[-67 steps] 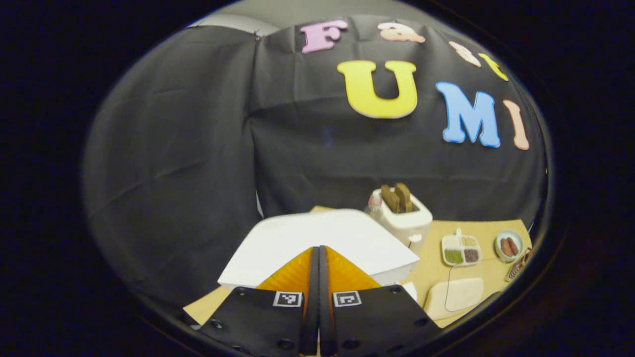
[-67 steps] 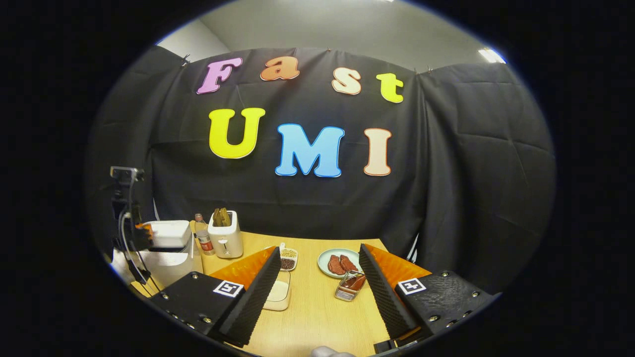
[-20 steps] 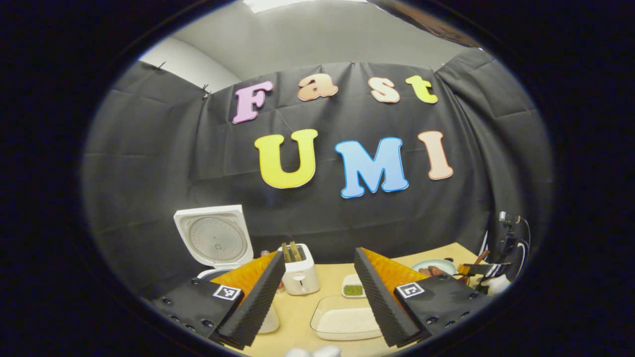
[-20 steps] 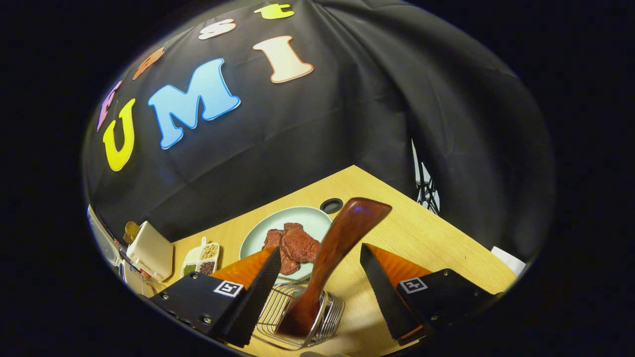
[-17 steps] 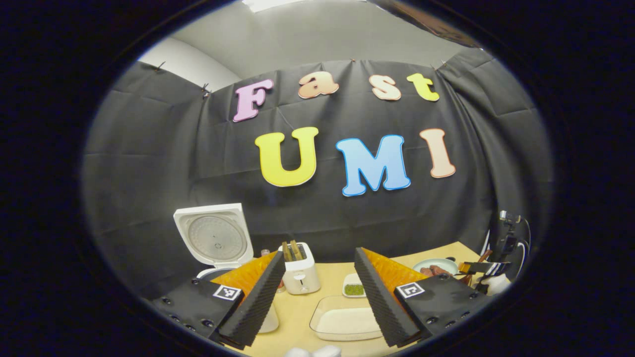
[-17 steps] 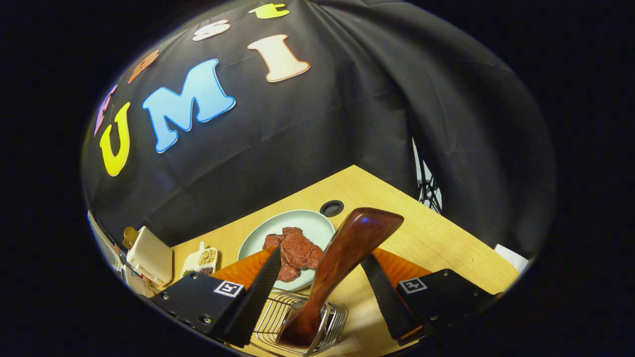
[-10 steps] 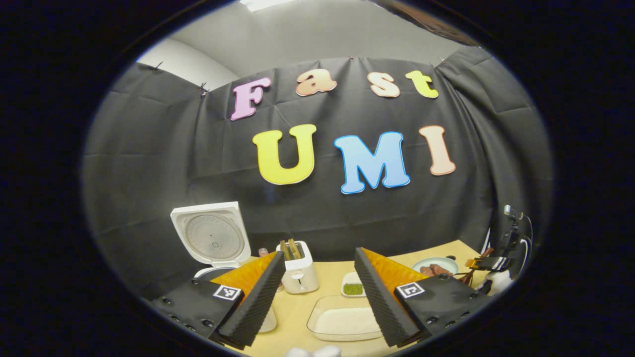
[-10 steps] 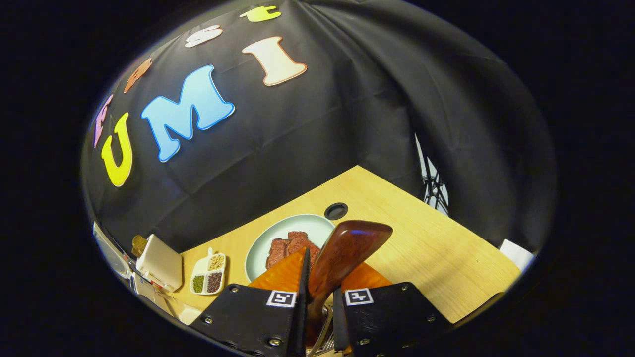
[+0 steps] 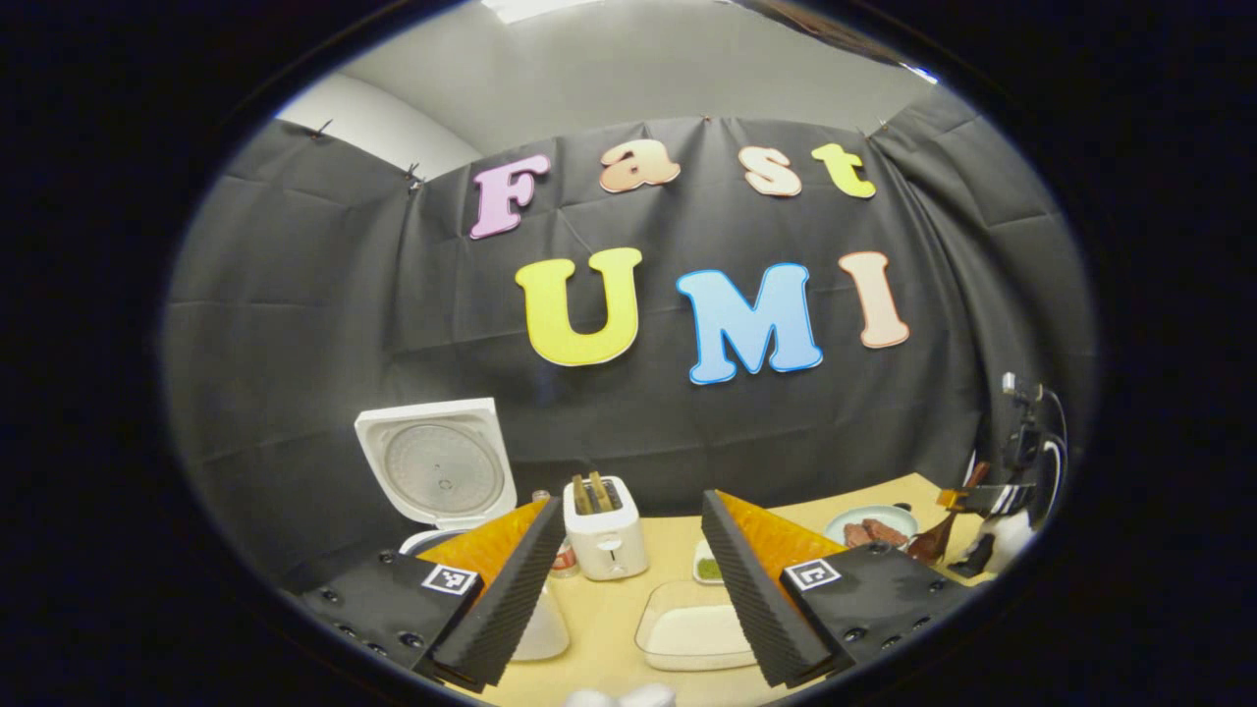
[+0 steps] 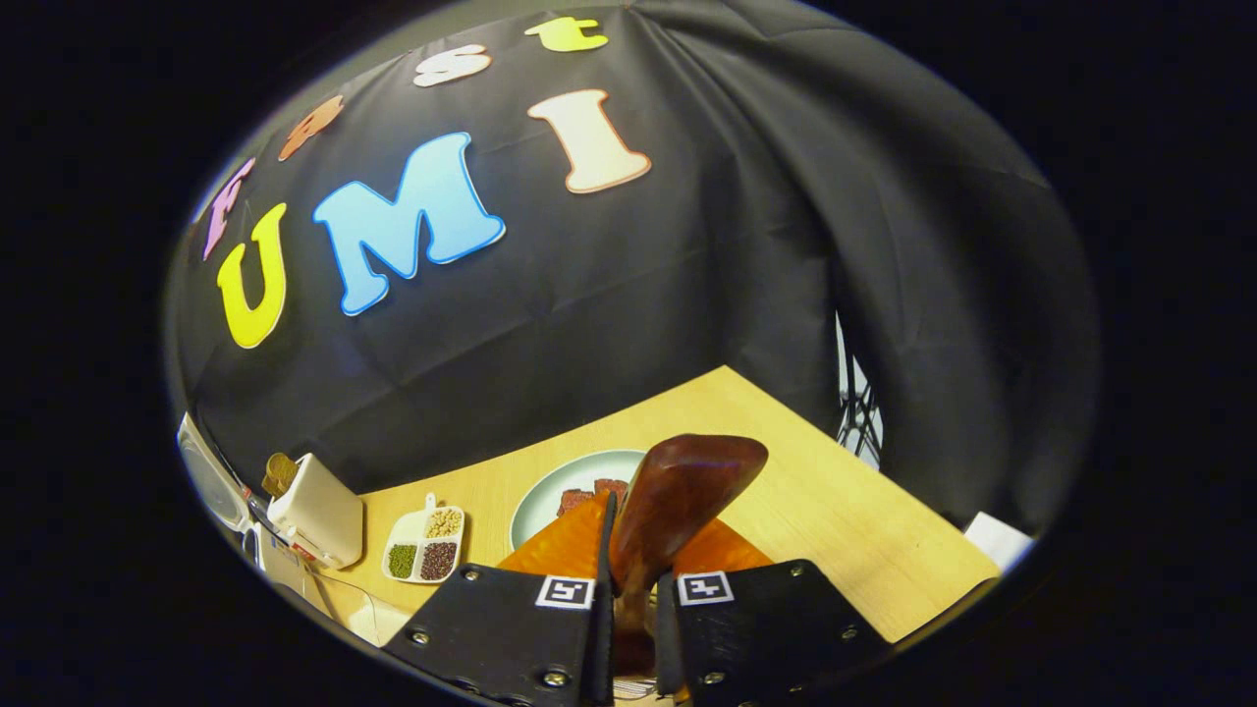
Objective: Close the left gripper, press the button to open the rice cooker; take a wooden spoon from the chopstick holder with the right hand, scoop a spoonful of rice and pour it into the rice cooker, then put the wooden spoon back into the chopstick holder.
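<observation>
**A:** Left gripper view first. What do we record?

**B:** The left gripper [image 9: 628, 579] hangs above the table [image 9: 678, 535] with its jaws spread wide and nothing between them. The cooker [image 9: 442, 481] stands at the far left with its lid up, so we judge the button step done. A toaster [image 9: 606, 535] sits beside it, and a clear tray of rice [image 9: 695, 633] lies just ahead of our fingers. At the far right we see the right gripper [image 9: 967, 503] with the spoon [image 9: 933, 540] hanging from it, near a plate [image 9: 869, 525] of meat.

**A:** And the right gripper view?

**B:** Its jaws are clamped on the spoon [image 10: 678, 501]; both fingers press its shaft, and the broad dark-wood end stands up past the tips. We cannot make out the holder beneath the fingers, so we cannot tell whether the spoon has cleared it. Beyond lie the plate [image 10: 560, 491], a small divided dish of beans [image 10: 424, 550] and the toaster [image 10: 314, 525] to the left.

**A:** The step in hand, then?

**B:** In our judgement, taking the spoon from the holder. Scooping, pouring and return remain.

**A:** What does the next move call for?

**B:** We would lift straight until clear, then carry the spoon left to the rice tray, keeping the grip firm so the shaft does not twist between the pads.
</observation>
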